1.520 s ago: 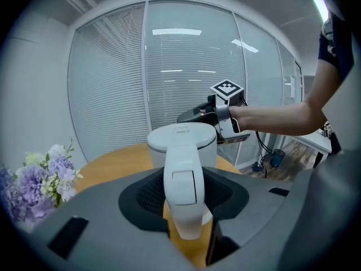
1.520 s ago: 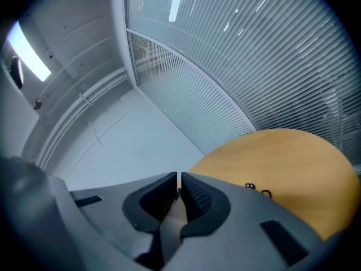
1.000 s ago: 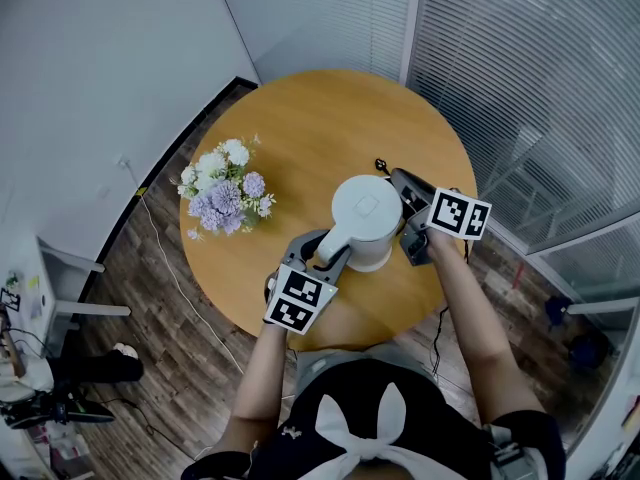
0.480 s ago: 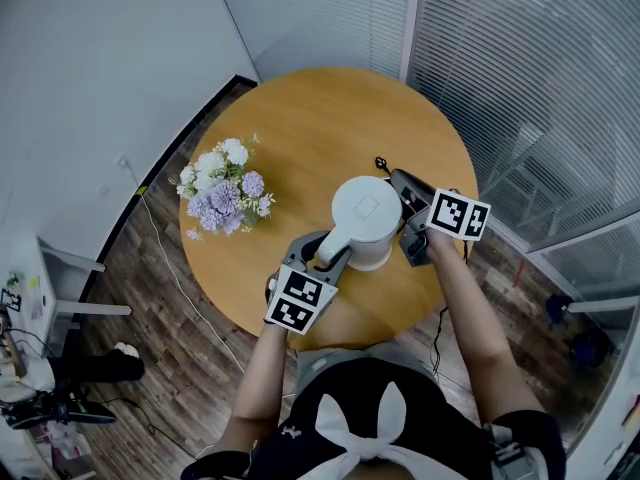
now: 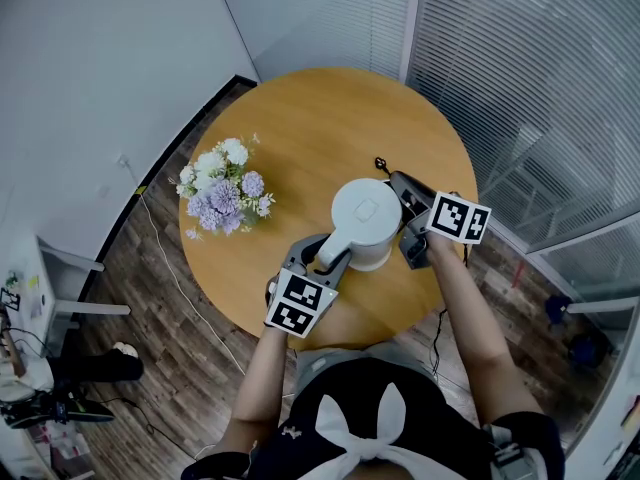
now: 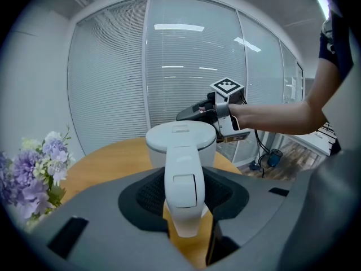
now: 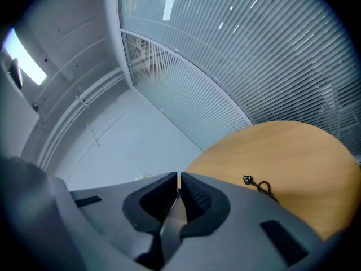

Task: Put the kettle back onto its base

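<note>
A white kettle (image 5: 365, 218) stands upright on the round wooden table (image 5: 330, 118), near its front edge. My left gripper (image 5: 325, 254) is shut on the kettle's handle (image 6: 181, 191), one pad on each side of it. My right gripper (image 5: 404, 216) sits close against the kettle's right side, and the left gripper view shows that gripper (image 6: 203, 110) just behind the kettle's lid. In the right gripper view its jaws (image 7: 179, 179) are nearly together, with only a thin dark strand in the slit. The base is hidden from all views.
A black plug (image 5: 381, 163) with its cord lies on the table behind the kettle, also visible as the plug (image 7: 248, 179) in the right gripper view. A bunch of white and purple flowers (image 5: 222, 193) stands at the table's left edge. Glass walls with blinds (image 5: 520, 78) run behind and to the right.
</note>
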Demonstrator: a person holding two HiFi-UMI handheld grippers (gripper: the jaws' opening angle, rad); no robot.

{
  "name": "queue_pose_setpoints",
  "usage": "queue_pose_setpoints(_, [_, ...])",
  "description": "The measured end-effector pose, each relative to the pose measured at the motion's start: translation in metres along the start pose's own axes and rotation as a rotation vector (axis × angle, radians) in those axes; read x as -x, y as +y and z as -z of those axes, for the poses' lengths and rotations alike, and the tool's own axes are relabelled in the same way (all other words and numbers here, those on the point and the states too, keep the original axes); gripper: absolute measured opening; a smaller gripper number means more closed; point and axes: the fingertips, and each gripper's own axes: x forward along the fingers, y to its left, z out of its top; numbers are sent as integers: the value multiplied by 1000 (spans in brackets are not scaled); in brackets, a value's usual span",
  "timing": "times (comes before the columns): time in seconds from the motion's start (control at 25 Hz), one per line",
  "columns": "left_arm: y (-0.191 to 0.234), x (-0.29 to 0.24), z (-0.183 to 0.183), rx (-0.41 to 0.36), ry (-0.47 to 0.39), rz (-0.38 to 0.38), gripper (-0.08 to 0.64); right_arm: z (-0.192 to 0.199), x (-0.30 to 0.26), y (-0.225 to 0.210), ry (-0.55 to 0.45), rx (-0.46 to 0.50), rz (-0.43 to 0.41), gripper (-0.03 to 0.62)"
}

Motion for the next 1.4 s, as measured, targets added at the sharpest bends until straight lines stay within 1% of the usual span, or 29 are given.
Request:
queue_pose_setpoints(0.72, [-3, 0, 1, -6, -3, 14, 179, 3, 4, -2, -5, -4, 16, 32])
queue_pose_setpoints(0.92, [-3, 0, 3, 4, -8, 17, 179, 5, 4, -3, -8, -13, 10, 32])
queue_pose_setpoints(1.16, [-6, 2, 2, 5, -6, 19, 179, 4, 5, 0, -3, 25, 30, 32])
queue_pose_setpoints(1.4, [-7, 3, 3, -3, -2, 25, 179, 6, 7, 1, 13, 43, 42, 32])
